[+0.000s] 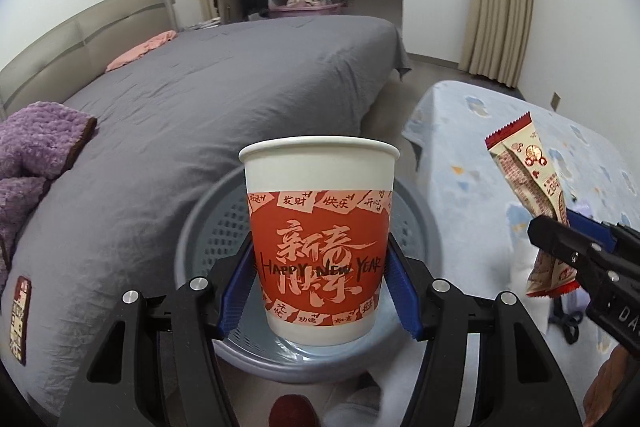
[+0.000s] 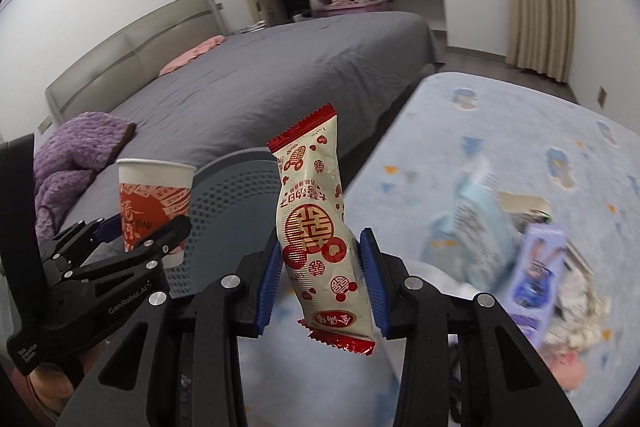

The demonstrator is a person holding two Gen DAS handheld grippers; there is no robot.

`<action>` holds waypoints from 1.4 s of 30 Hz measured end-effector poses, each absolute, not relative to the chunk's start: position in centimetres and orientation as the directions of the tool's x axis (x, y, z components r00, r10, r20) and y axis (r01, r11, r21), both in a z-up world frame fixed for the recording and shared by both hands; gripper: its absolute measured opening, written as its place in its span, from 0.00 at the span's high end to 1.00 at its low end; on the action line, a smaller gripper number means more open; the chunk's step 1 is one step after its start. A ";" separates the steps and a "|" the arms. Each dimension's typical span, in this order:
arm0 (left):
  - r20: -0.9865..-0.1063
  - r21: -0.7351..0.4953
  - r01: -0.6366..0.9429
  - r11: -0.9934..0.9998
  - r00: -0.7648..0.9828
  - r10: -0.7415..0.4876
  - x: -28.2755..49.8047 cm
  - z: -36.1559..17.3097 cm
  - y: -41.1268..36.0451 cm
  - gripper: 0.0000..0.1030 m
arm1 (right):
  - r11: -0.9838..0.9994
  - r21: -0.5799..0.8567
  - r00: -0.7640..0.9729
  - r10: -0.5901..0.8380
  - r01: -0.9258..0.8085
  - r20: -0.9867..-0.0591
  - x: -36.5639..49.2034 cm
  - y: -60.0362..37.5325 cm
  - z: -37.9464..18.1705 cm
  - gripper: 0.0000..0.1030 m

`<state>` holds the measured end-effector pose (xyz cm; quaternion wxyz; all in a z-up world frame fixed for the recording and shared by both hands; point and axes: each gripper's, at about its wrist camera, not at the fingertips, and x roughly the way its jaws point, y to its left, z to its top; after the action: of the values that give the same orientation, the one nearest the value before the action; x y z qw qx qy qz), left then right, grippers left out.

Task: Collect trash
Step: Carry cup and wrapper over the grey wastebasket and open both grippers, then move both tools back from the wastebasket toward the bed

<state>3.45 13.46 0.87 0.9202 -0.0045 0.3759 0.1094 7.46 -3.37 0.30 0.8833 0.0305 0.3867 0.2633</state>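
My left gripper (image 1: 320, 275) is shut on a white and red paper cup (image 1: 318, 239), held upright over the grey mesh trash basket (image 1: 212, 227). The cup also shows in the right wrist view (image 2: 150, 199), with the left gripper (image 2: 132, 239) around it. My right gripper (image 2: 320, 275) is shut on a cream and red snack wrapper (image 2: 316, 227), held upright just right of the basket (image 2: 232, 211). In the left wrist view the wrapper (image 1: 528, 183) and right gripper (image 1: 560, 239) are at the right.
A bed with a grey cover (image 1: 240, 87) lies to the left, with a purple blanket (image 1: 36, 155) and a pink cloth (image 1: 144, 49) on it. A table with a light blue cloth (image 2: 500, 131) stands at the right, carrying several packets (image 2: 536, 267).
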 end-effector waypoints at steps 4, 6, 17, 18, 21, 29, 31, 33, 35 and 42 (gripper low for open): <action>-0.702 0.061 -0.241 0.969 0.679 0.213 4.4 0.7 16.0 0.42 | 0.831 0.281 0.523 0.528 -0.480 -0.669 8.7 -0.5 0.0 0.63; -0.715 0.062 -0.259 0.964 0.662 0.224 4.8 -0.1 16.9 0.42 | 0.820 0.296 0.499 0.542 -0.490 -0.676 9.5 0.7 -0.4 0.63; -0.762 0.022 -0.288 0.957 0.615 0.203 5.8 -2.2 18.8 0.41 | 0.797 0.309 0.420 0.552 -0.518 -0.720 11.6 5.1 -2.8 0.63; -0.763 0.018 -0.294 0.956 0.614 0.203 5.7 -2.2 19.0 0.41 | 0.798 0.307 0.419 0.550 -0.518 -0.722 11.7 5.3 -2.9 0.63; -0.764 0.017 -0.306 0.952 0.610 0.209 5.4 -2.2 19.4 0.41 | 0.798 0.306 0.419 0.550 -0.520 -0.722 12.0 5.4 -3.1 0.62; -0.764 0.015 -0.336 0.942 0.604 0.228 5.3 -2.4 20.4 0.28 | 0.814 0.274 0.449 0.526 -0.513 -0.722 12.1 5.5 -3.0 0.47; -0.764 0.016 -0.340 0.940 0.603 0.231 5.3 -2.4 20.4 0.28 | 0.817 0.263 0.455 0.520 -0.514 -0.723 11.9 5.6 -3.0 0.47; -0.762 0.017 -0.342 0.940 0.604 0.234 5.3 -2.3 20.4 0.28 | 0.819 0.256 0.459 0.515 -0.514 -0.725 11.8 5.7 -3.0 0.47; -0.761 0.017 -0.345 0.938 0.605 0.236 5.2 -2.3 20.5 0.25 | 0.820 0.254 0.460 0.512 -0.512 -0.725 11.8 5.7 -3.0 0.47; -0.759 0.015 -0.363 0.932 0.603 0.247 5.1 -2.2 20.8 0.18 | 0.826 0.242 0.469 0.502 -0.509 -0.727 11.7 5.5 -2.9 0.47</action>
<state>5.10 20.81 -2.23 0.8925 -0.0707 0.4114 0.1709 11.71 5.54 -2.91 0.8571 -0.0040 0.4225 0.2947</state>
